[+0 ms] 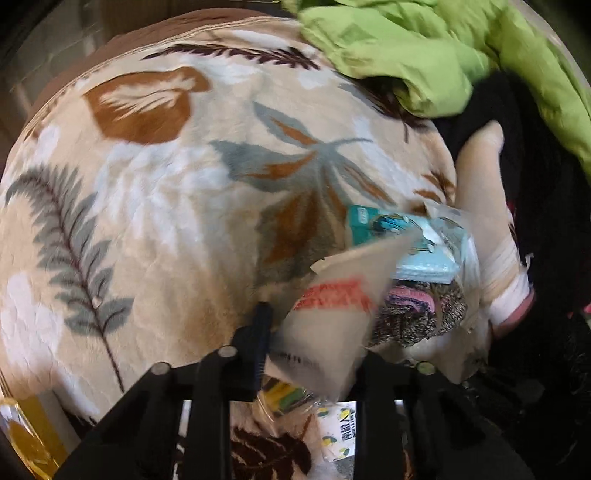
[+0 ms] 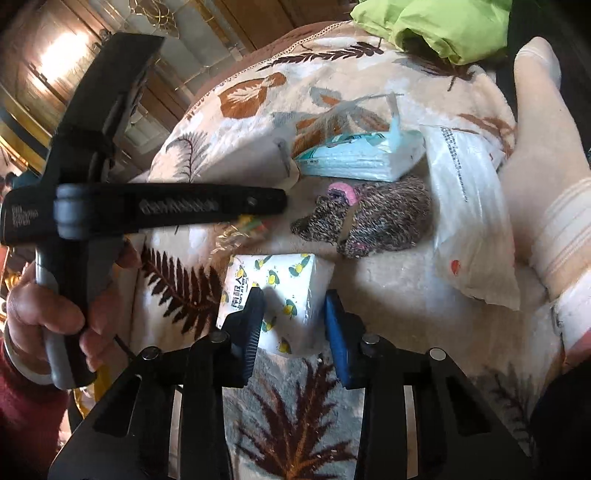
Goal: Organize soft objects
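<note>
I worked over a bed covered with a beige blanket (image 2: 388, 295) printed with brown and grey leaves. My right claw (image 2: 295, 325) stood with its two fingers apart, one on each side of a small white tissue pack (image 2: 280, 295) with yellow fruit print. The black finger (image 2: 247, 332) was just at the pack's left face and the blue finger (image 2: 338, 332) at its right edge, but I cannot tell if they were pressing it.

My left claw (image 2: 273, 201) reached in from the left, held in my left hand (image 2: 55, 314). In the left wrist view a translucent plastic bag (image 1: 332, 314) with red printing sat between its fingers — the bag was blurred, and I cannot tell if the claw was clamped on it or only around it.

Farther on the blanket lay a light blue tissue pack (image 2: 362, 155), and just in front of it a speckled knitted piece (image 2: 384, 221) with a pink edge. To the right of that piece was a white plastic bag (image 2: 472, 214) with small print. Beside this bag rested a foot in a pale sock (image 2: 543, 147). At the far edge of the blanket lay a crumpled green cloth (image 2: 443, 26) — touching something dark next to it.
</note>
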Available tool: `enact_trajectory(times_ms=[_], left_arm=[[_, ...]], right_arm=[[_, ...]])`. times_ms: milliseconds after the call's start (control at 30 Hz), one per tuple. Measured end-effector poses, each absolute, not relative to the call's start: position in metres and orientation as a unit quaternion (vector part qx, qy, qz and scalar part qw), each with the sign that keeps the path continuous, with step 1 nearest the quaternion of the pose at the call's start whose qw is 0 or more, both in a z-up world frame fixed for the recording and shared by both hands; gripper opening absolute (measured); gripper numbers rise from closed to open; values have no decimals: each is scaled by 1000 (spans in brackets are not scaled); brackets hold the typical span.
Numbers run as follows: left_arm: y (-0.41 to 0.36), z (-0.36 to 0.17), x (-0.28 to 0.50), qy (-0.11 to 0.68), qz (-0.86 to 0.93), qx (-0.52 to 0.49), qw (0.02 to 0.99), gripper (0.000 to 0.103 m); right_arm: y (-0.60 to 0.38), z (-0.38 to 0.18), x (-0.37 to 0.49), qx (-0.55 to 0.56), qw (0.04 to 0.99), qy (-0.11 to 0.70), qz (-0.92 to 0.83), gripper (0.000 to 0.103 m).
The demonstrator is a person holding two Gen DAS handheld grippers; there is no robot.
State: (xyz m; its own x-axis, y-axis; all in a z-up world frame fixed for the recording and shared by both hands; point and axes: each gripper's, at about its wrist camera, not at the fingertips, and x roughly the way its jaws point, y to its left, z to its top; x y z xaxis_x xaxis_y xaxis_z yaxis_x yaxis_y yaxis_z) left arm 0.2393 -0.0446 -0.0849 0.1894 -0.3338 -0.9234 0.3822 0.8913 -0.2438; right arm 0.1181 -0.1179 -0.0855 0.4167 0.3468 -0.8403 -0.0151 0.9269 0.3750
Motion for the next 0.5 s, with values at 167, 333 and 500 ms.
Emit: enact_trajectory(times_ms=[167,333,500], left_arm=[[-38,-82,231,594,-220,5,774,13],[-25,-71,226,583,-217,-17,783,13],[-19,-67,225,575,-203,-14,793,13]], right_arm=[[-118,-87,115,173,820,533,120,28],[-115,-79,111,187,817,527,141,22],[-122,-77,101,207,813,525,147,22]])
